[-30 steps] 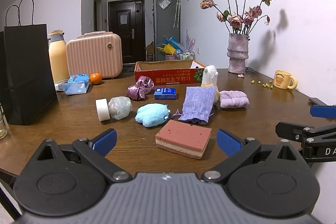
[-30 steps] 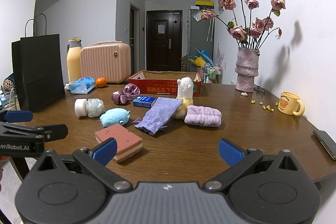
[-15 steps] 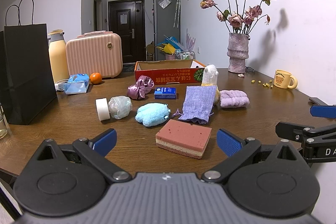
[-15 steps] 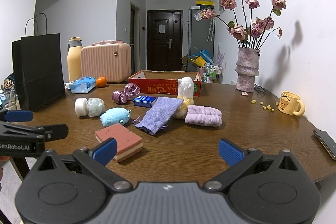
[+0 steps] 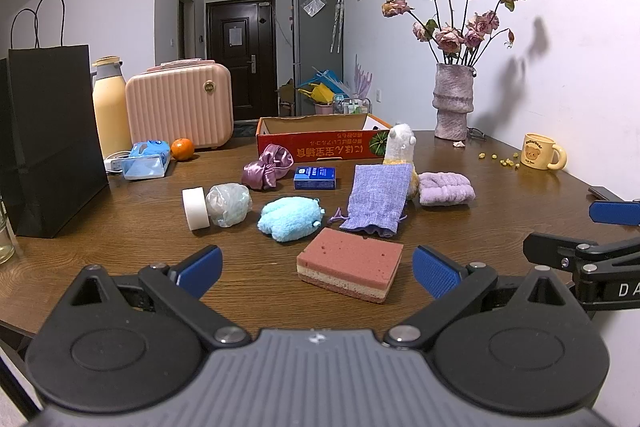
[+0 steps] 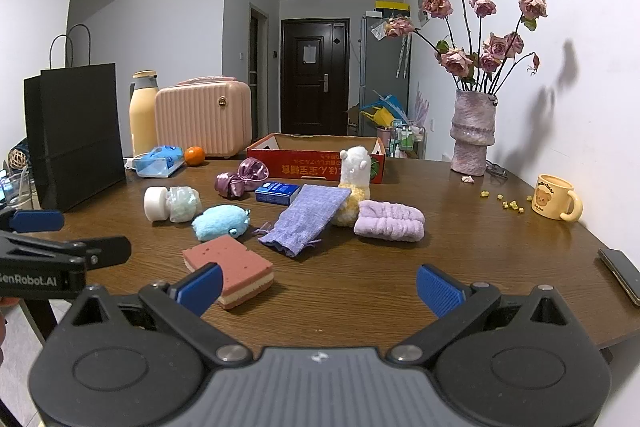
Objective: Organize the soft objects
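Nothing has moved in the last second: both grippers hover at the near table edge, same pose. Your left gripper (image 5: pixel 316 269) and right gripper (image 6: pixel 318 285) are both spread wide, holding nothing. Looks like step zero, no pick started. Soft items sit mid-table (image 5: pixel 120 227), all apart from the grippers: one sponge (image 5: pixel 350 269) nearest, one blue plush (image 5: pixel 289 218), one purple pouch (image 5: pixel 378 201), one headband (image 5: pixel 446 189), one alpaca plush (image 5: pixel 400 145), one satin scrunchie (image 5: pixel 267 167). Red box (image 5: pixel 320 145) behind is probably the target. Next: close on the sponge, gently.
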